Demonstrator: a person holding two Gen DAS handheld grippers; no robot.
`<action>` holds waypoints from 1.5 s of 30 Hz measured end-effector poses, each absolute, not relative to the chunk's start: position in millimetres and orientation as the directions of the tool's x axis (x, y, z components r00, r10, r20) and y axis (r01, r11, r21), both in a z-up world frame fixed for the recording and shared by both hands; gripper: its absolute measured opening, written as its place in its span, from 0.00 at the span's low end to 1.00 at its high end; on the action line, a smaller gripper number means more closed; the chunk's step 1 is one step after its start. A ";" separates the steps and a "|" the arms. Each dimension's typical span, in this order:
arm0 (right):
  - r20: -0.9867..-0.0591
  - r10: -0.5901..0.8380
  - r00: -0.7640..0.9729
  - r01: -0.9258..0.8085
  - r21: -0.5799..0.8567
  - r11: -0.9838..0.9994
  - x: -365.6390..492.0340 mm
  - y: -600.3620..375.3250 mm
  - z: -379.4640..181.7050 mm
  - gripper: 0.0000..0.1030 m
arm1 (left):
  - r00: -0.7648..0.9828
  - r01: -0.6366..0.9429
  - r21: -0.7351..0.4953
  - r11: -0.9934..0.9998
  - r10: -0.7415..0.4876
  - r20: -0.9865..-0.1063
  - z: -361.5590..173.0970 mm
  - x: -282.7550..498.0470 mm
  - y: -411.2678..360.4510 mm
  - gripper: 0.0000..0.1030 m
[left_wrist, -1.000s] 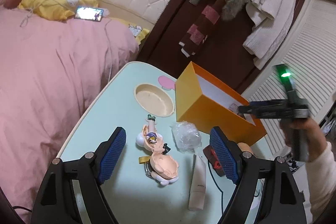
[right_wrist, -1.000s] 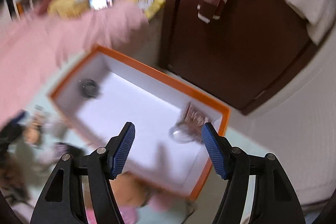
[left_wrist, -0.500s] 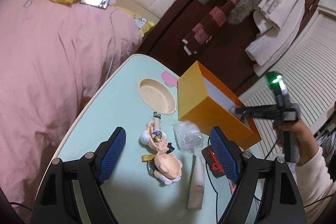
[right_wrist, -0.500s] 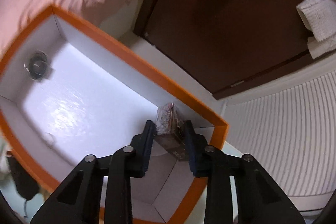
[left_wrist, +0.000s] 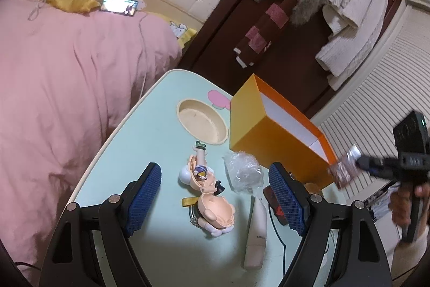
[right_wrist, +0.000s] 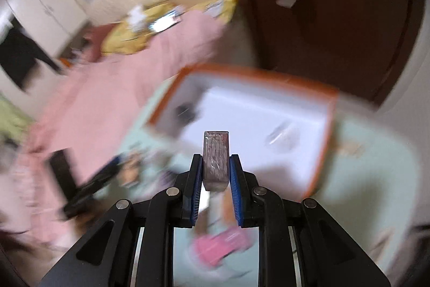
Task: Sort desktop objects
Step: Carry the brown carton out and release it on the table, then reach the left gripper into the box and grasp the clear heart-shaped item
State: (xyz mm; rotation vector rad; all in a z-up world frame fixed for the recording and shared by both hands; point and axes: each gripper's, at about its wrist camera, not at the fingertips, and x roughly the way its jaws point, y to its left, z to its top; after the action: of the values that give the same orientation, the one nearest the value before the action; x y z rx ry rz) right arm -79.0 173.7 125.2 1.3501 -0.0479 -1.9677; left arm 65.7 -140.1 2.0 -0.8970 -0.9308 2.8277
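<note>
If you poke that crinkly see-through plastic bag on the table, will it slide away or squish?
The crumpled clear plastic bag would probably squish first: its many creases suggest thin, floppy film. It looks very light for its size, so a push may also scoot it across the smooth pale green tabletop. Pinched by the open left gripper, it would likely crumple flat rather than keep shape.

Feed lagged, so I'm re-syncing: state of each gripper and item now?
Left gripper: open, empty, above the table.
Right gripper: shut on the small box.
Small box: held in the air.
Orange box: open-topped, upright.
Tube: lying flat.
Figurine: lying on its side.
Door: closed.
</note>
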 end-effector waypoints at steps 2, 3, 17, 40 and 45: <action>-0.767 -0.625 -0.142 0.528 0.475 -0.704 -59.7 179.9 113.8 0.20 | -0.836 0.141 -0.544 -0.827 0.194 -0.512 2.9 66.2 -139.2 0.79; -0.763 -0.635 -0.123 0.515 0.498 -0.698 -52.9 182.3 105.9 0.20 | -0.837 0.140 -0.537 -0.832 0.190 -0.513 3.3 66.4 -138.4 0.79; -0.690 -0.723 0.032 0.353 0.685 -0.637 -19.0 219.6 19.7 0.24 | -0.837 0.113 -0.430 -0.896 0.147 -0.526 9.0 67.0 -122.9 0.79; -0.675 -0.573 -0.465 0.368 0.442 -0.818 -19.8 265.1 21.2 0.31 | -0.628 -0.219 -0.238 -0.946 0.324 -0.708 113.2 -64.5 -4.0 0.66; -0.630 -0.599 -0.495 0.381 0.462 -0.801 -16.2 267.7 28.3 0.31 | -0.447 -0.231 -0.229 -0.946 0.312 -0.838 83.2 -128.7 57.5 0.50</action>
State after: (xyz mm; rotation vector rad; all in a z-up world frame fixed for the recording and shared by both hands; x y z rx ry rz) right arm -16.2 267.7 28.3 1.1027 -0.3528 -2.2838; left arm -128.7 57.5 83.2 -1.4311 -0.1161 2.4278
